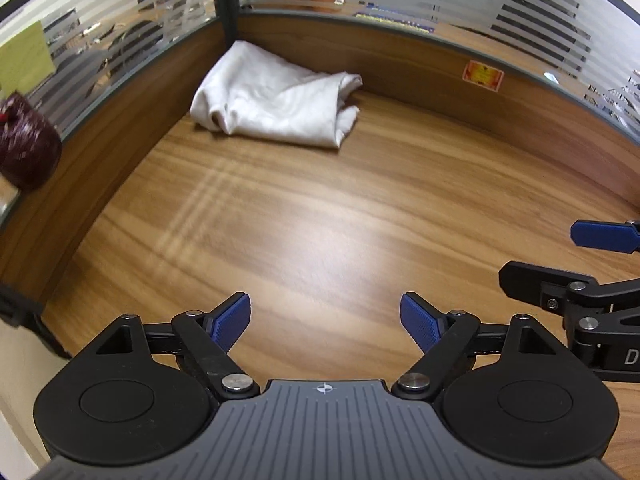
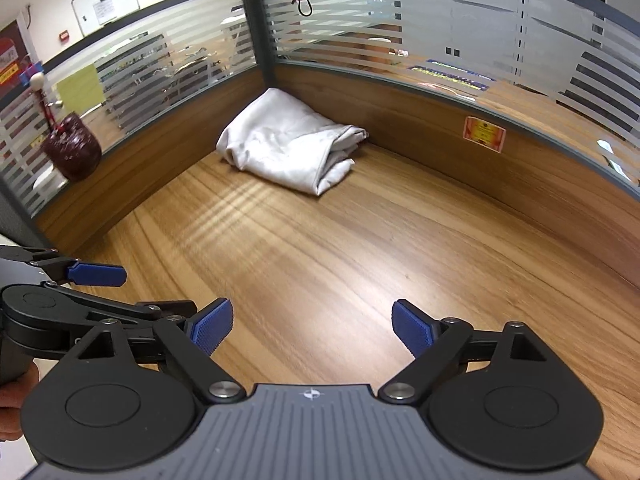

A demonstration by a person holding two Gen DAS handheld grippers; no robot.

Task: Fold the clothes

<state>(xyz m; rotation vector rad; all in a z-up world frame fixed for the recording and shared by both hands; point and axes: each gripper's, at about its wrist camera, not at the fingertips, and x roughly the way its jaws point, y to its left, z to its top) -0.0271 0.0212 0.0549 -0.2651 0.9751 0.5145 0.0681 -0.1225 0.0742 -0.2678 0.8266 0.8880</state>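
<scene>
Both jaws wide, nothing between them: we see left gripper (image 1: 325,322) and right gripper (image 2: 312,328) side by side over bare tabletop (image 1: 320,220). White cloth (image 1: 276,96) lies folded in far corner, well apart.

Wooden desk (image 2: 360,260) with striped glass partition (image 2: 460,28). Dark red pouch (image 2: 72,148) hangs left; orange sticker (image 2: 484,134) on the wood panel.
</scene>
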